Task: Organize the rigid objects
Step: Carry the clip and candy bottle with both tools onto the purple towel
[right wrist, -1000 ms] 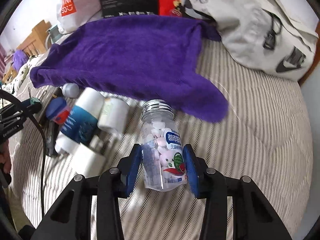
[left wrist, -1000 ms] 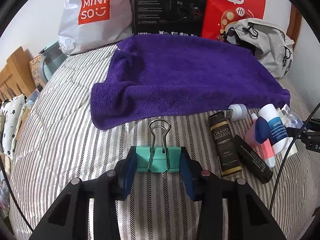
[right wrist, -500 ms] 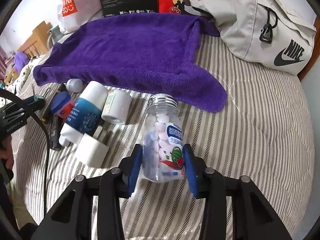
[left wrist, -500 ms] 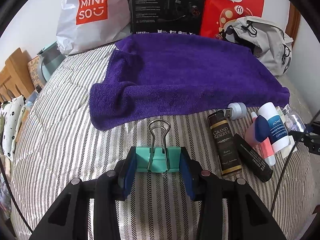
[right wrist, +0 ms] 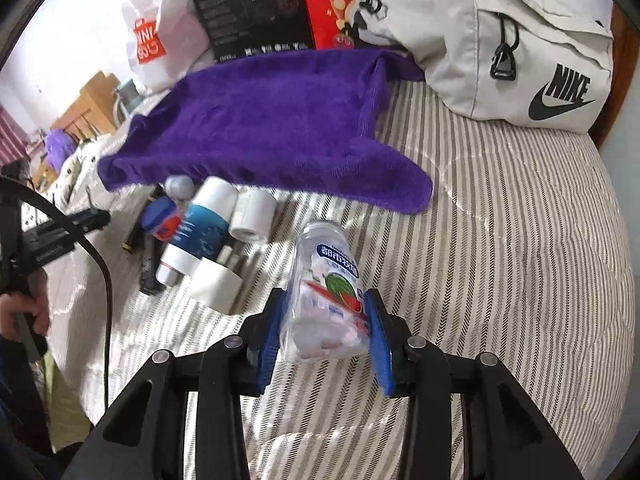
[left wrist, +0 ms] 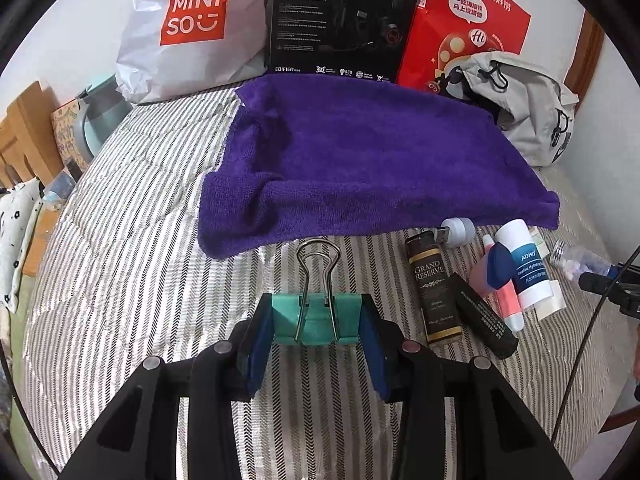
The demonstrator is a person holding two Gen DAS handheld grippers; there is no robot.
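Your two grippers work over a striped bed (left wrist: pixel 120 240). A purple towel (left wrist: pixel 372 168) lies spread across its far half, and beyond it along the wall stand a white bag (left wrist: pixel 188 28), a black box (left wrist: pixel 340 20) and a red bag (left wrist: pixel 468 24), with a grey backpack (right wrist: pixel 500 40) at the far right.

Near the towel's right edge lies a loose cluster of items: a dark bottle (left wrist: pixel 434 284), a black tube (left wrist: pixel 484 316), a pink tube (left wrist: pixel 500 292), a blue-and-white tube (left wrist: pixel 528 268) and a small white plug (left wrist: pixel 460 230), all lying down and touching or just beside one another.

Your right gripper (right wrist: pixel 326 336) has its fingers clamped on a clear candy jar (right wrist: pixel 324 280); the jar tips forward, its cap end toward the towel, and it looks raised off the bed, right of the cluster.

Your left gripper (left wrist: pixel 316 320) has its fingers pressed against both ends of a teal clip (left wrist: pixel 316 318), its wire handles pointing at the towel's near edge, left of the cluster.
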